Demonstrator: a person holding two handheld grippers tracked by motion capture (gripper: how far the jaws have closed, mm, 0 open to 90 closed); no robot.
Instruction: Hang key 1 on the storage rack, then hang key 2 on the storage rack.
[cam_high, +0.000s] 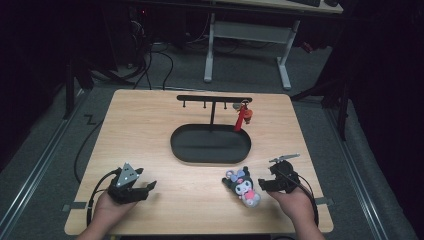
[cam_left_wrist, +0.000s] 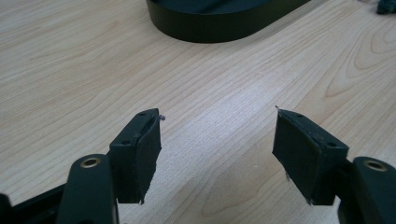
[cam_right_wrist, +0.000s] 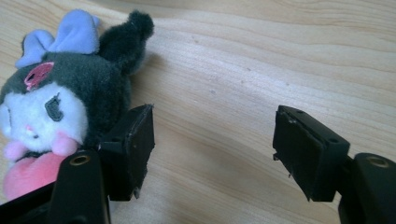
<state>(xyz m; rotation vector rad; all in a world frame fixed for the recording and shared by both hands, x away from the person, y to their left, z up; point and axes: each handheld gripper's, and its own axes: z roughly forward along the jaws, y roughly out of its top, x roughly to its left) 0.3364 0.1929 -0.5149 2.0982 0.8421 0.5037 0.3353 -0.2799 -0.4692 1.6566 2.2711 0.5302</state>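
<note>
A small plush toy (cam_high: 242, 186) with black ears, a white face, a purple bow and a pink heart lies on the wooden table near its front right. My right gripper (cam_high: 263, 184) stands open just right of it. In the right gripper view the plush toy (cam_right_wrist: 56, 102) lies outside the left jaw, and only bare wood shows between the jaws of the right gripper (cam_right_wrist: 212, 140). My left gripper (cam_high: 146, 188) rests open at the front left. In its own view the left gripper (cam_left_wrist: 217, 140) has nothing between its pads.
A black oval tray (cam_high: 175, 142) sits mid-table, its wall also visible from the left gripper (cam_left_wrist: 210, 25). Behind it rises a black T-shaped hook stand (cam_high: 214, 98) with a red charm (cam_high: 242, 116) hanging at its right end. A white desk frame (cam_high: 247, 35) stands beyond the table.
</note>
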